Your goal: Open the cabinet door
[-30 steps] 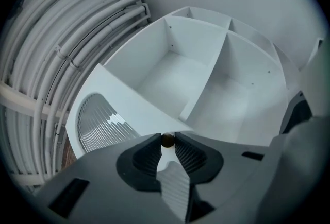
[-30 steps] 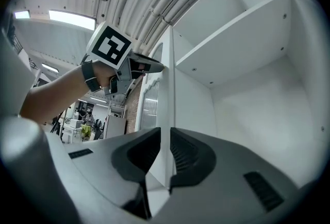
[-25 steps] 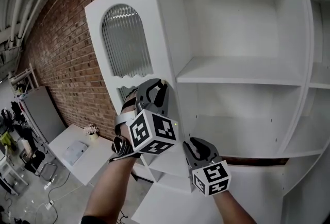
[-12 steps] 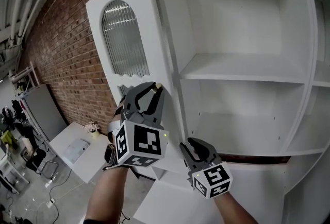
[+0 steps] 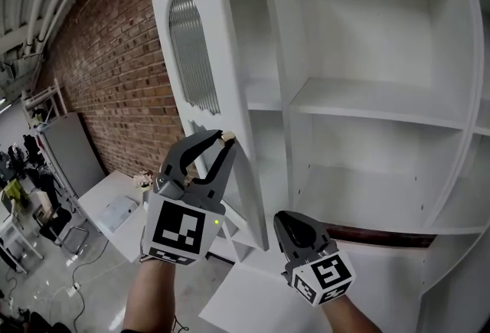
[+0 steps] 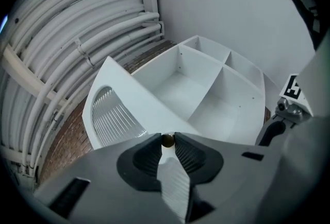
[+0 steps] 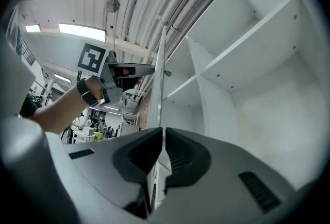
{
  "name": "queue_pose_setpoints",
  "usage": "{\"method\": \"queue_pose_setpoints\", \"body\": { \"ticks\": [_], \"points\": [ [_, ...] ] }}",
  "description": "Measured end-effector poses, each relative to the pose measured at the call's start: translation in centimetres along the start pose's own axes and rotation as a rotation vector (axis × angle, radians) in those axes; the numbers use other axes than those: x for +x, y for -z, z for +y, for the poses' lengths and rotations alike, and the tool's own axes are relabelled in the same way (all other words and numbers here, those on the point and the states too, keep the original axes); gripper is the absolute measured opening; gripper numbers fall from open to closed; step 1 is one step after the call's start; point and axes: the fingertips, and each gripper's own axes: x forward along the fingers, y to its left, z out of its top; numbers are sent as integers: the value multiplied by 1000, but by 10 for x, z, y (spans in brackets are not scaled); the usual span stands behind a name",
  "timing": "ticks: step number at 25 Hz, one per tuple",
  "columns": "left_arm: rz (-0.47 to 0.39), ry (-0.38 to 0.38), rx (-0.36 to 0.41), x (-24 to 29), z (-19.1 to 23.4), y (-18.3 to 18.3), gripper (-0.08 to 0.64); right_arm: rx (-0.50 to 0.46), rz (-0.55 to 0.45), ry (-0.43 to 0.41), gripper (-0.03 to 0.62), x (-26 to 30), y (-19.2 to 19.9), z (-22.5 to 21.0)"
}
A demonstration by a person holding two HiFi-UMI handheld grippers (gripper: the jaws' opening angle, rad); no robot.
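Head view: looks up at a white cabinet (image 5: 367, 102) with bare shelves, set against a brick wall (image 5: 99, 71). Finds the cabinet door (image 5: 200, 56) standing open at the left, with an arched ribbed pane (image 5: 191, 48) high on it. Shows the left gripper (image 5: 226, 138) pinched on the small knob (image 5: 228, 137) by the door's edge. Shows the right gripper (image 5: 283, 218) lower right, near but apart from the door.

Left gripper view: shows both pads clamped on the dark round knob (image 6: 167, 140), with the door (image 6: 139, 115) stretching far behind.

Right gripper view: shows the tongs (image 7: 163, 133) narrowed to a slit, gripping nothing. Catches the door (image 7: 161, 79) edge-on beyond, with the left gripper (image 7: 149, 69) at its left.
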Motion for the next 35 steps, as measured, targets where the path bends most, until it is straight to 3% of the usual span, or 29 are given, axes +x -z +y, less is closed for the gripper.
{"method": "queue_pose_setpoints", "body": {
  "ticks": [12,18,35],
  "points": [
    [-67,41,-195,-68,33,14,87,-23,-5,-51,15,7,-8,36],
    [-71,17,-168,-99,57,26,87,-31,-15,-81,15,16,-14,55],
    [47,-89,-167,-159,115,79,63,-29,9,-159,15,48,-2,109]
  ]
}}
